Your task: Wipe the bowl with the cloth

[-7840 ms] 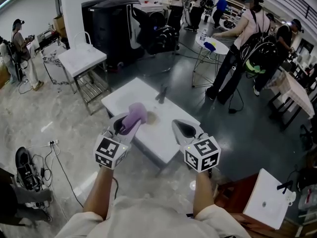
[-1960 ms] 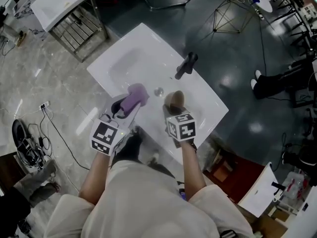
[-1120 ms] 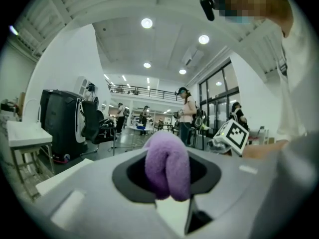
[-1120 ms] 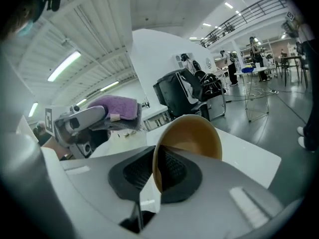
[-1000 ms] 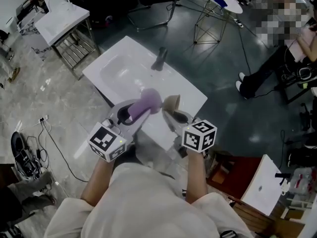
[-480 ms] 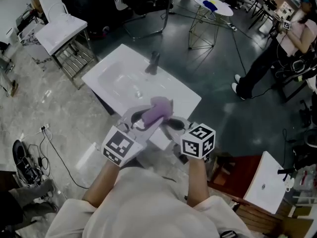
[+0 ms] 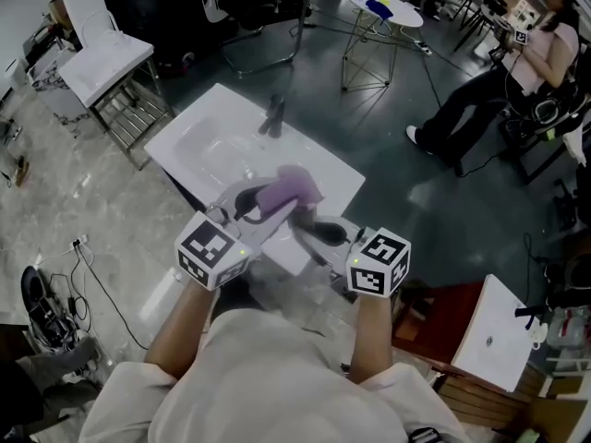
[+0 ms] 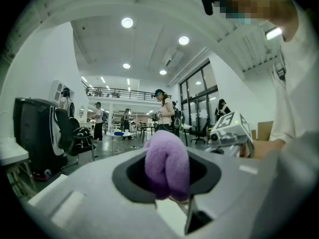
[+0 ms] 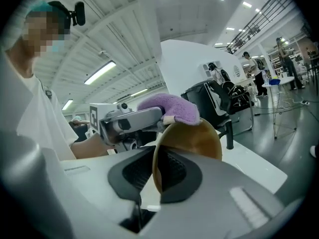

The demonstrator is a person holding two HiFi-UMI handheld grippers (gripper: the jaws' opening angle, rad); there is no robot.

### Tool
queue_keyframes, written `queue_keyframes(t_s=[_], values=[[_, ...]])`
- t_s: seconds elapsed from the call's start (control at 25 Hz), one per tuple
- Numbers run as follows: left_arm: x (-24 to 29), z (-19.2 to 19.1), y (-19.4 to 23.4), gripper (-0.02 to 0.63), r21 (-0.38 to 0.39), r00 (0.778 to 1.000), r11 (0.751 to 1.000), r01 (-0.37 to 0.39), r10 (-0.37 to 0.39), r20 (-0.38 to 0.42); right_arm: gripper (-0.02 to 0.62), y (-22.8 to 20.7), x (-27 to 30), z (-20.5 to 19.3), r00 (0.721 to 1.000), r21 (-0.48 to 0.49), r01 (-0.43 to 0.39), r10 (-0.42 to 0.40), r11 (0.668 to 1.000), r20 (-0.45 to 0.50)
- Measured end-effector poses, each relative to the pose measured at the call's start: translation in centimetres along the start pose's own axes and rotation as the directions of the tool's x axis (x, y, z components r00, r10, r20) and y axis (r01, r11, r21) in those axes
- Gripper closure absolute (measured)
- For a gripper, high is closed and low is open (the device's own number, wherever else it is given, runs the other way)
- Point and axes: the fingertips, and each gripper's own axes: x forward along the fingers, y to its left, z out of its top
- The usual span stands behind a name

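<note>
Right tongs: clenched on the rim of the brown bowl; the thin wall stands between the two pads.
Bowl: held in the air, tipped on its edge, with the rim going up and away from the right tongs. I cannot tell which way its open side faces.
Left tongs: clenched on the purple cloth.
Cloth: a rolled bundle with its long axis along the left tongs. The free end points toward the right tongs and touches the upper rim of the bowl.
Place: both tongs meet above the near edge of the white sink.
Faucet: dark, at the far edge of the sink.
Far: a small round table on the dark floor.
</note>
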Motion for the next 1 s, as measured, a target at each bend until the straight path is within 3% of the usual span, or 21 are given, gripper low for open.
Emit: queue_keyframes(t_s=[0.28,0.52,0.72,0.84,1.0], values=[[1.1,-1.2,1.1,0.485,0.032,0.998,0.999,0.023,-0.021,-0.063,0.575,0.5,-2.0,0.1,0.996,0.037,-0.083,0.082,0.996,0.043],[1.2,-1.7,0.0,0.486,0.043,0.985,0.985,0.167,-0.165,-0.049,0.566,2.3,-3.4,0.1,0.978,0.034,-0.197,0.194,0.980,0.077],[1.4,-3.8,0.4,0.486,0.051,0.978,0.980,0.191,-0.185,-0.101,0.565,3.8,-3.9,0.7,0.947,0.038,-0.295,0.288,0.955,0.141],[1.3,-5.2,-0.2,0.486,-0.002,0.970,0.975,0.220,-0.219,-0.104,0.565,4.3,-4.4,1.9,0.925,0.047,-0.334,0.317,0.942,0.209],[0.2,-5.3,-0.9,0.488,-0.157,0.962,0.949,0.272,-0.274,0.011,0.566,4.3,-5.0,3.5,0.895,0.062,-0.363,0.330,0.930,0.299]])
